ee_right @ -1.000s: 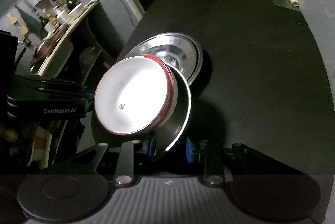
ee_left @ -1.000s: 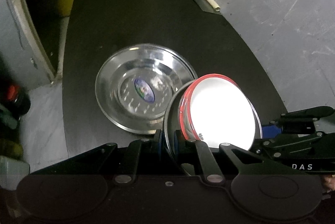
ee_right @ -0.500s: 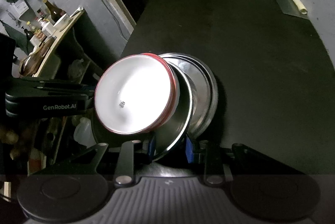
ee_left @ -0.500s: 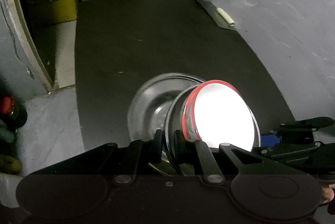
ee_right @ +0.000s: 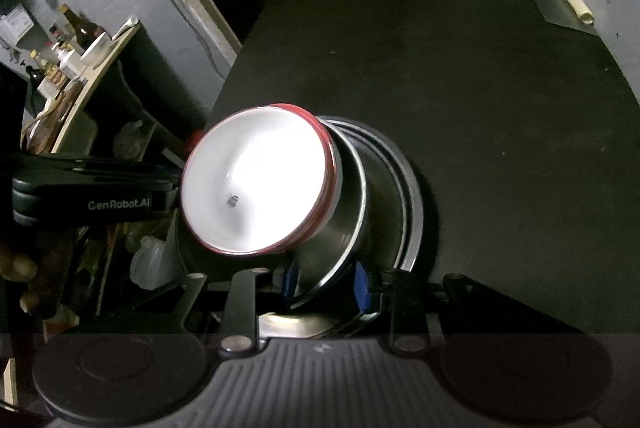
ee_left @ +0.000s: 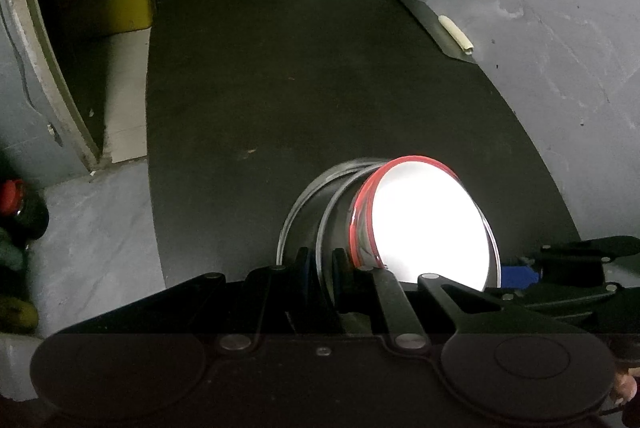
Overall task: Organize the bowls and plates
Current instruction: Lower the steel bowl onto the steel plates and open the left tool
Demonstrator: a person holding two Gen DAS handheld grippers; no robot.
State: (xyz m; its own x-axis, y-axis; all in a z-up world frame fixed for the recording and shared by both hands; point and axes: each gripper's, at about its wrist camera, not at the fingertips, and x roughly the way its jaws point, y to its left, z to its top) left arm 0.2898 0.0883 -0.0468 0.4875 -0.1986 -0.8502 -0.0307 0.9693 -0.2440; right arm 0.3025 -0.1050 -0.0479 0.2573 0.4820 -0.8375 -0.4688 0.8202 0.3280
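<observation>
Both hand-held grippers are clenched on the rim of one steel plate (ee_right: 352, 212): the left hand-held gripper (ee_left: 320, 260) on one side, the right hand-held gripper (ee_right: 326, 282) on the opposite. A red-rimmed white bowl (ee_right: 256, 184) sits in it. Below, a second steel plate (ee_right: 414, 204) lies on the black tabletop (ee_right: 480, 88). Recommended: level the load, centre it over the lower plate, seat it, then release both grips together.

The left gripper (ee_left: 319, 262) pinches a steel plate's (ee_left: 334, 224) rim; a red-rimmed white bowl (ee_left: 428, 224) sits in it, above a black table (ee_left: 320, 88).
</observation>
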